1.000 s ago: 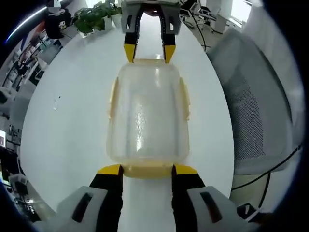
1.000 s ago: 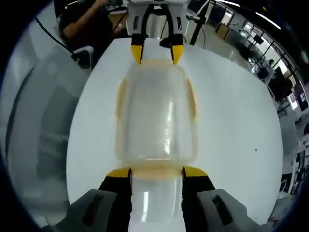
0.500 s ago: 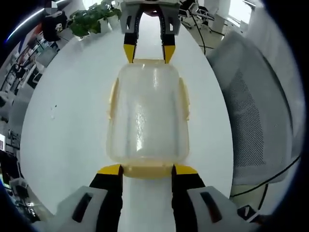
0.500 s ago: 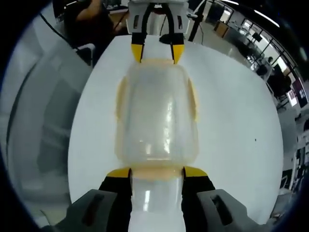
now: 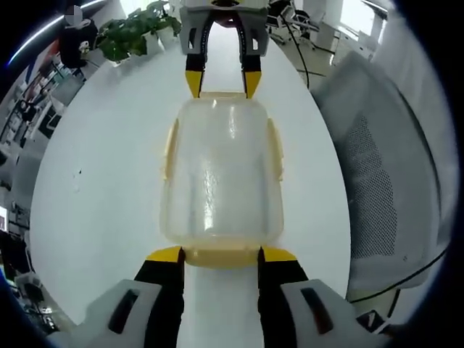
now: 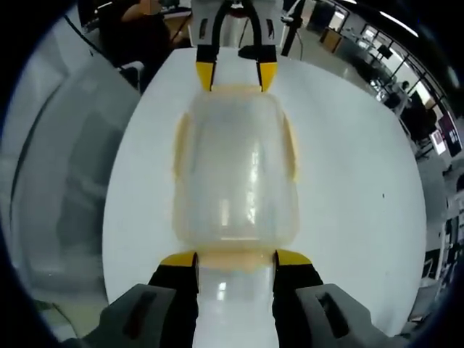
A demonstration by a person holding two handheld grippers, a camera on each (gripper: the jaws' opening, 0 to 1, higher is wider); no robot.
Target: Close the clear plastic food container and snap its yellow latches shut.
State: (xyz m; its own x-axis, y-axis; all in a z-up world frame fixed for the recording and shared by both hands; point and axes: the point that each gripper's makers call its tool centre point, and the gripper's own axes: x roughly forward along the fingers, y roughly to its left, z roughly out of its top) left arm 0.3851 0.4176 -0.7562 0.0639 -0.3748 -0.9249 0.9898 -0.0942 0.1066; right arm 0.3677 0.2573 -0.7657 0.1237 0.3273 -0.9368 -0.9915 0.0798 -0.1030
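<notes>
Item: clear plastic food container [image 5: 221,174], rectangular with rounded corners, lid on, sitting on a white round table [image 5: 94,188]. Nothing is showing through its cloudy walls; contents cannot be told. Yellow latches [image 5: 171,148] are lying along both long sides.

Left gripper [image 5: 221,254]: jaws spread, yellow tips sitting at the corners of the container's near short end, flanking that end's yellow latch and gripping nothing.

Right gripper [image 6: 235,258]: jaws likewise parted, tips touching the opposite short end [image 6: 235,255], grasping nothing.

Surroundings: grey mesh chair [image 5: 377,174] standing beside the table; potted green plant [image 5: 134,32] at the far edge.
</notes>
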